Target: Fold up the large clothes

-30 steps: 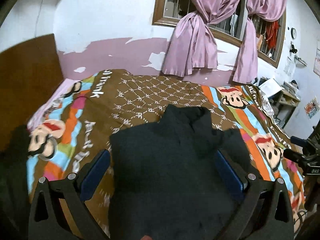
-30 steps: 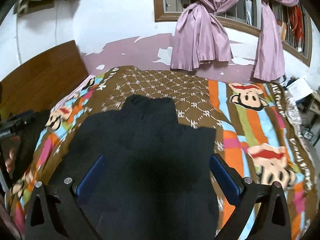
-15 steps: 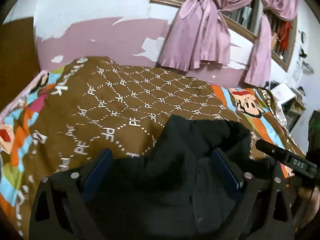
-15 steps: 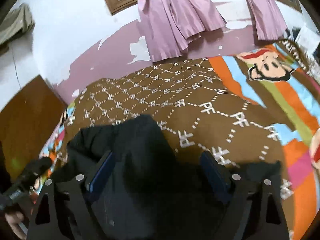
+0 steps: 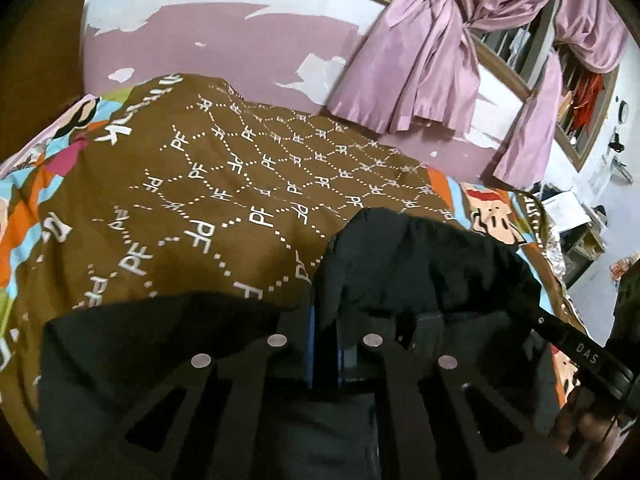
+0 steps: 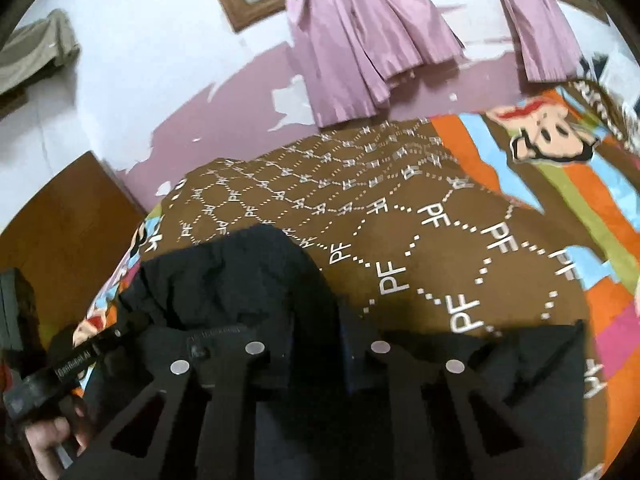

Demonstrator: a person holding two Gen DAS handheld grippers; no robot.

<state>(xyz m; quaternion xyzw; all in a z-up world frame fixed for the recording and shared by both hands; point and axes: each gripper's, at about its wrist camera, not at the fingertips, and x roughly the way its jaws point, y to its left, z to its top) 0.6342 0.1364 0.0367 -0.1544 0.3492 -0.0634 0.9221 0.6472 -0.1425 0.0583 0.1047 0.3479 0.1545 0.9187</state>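
A large black garment (image 5: 420,264) lies on the brown patterned bedspread (image 5: 200,200), its far part bunched into a hump. My left gripper (image 5: 325,320) is shut, with a fold of that black cloth pinched between its blue pads. From the right wrist view the same garment (image 6: 240,272) heaps up left of centre. My right gripper (image 6: 316,332) is closing its jaws, and the pads press on black cloth. Each view catches the other gripper at its edge: the right gripper (image 5: 580,356) and the left gripper (image 6: 76,364) with a hand (image 6: 48,440) on it.
The bedspread (image 6: 440,240) stretches away to a peeling pink and white wall. Tied pink curtains (image 5: 420,72) hang at a wood-framed window. A wooden headboard (image 6: 60,232) stands on the left, and a cluttered desk (image 5: 572,216) beyond the bed's right side.
Both grippers dropped and moved forward over the garment to its far part. Their jaws went from wide open to closed on the black cloth.
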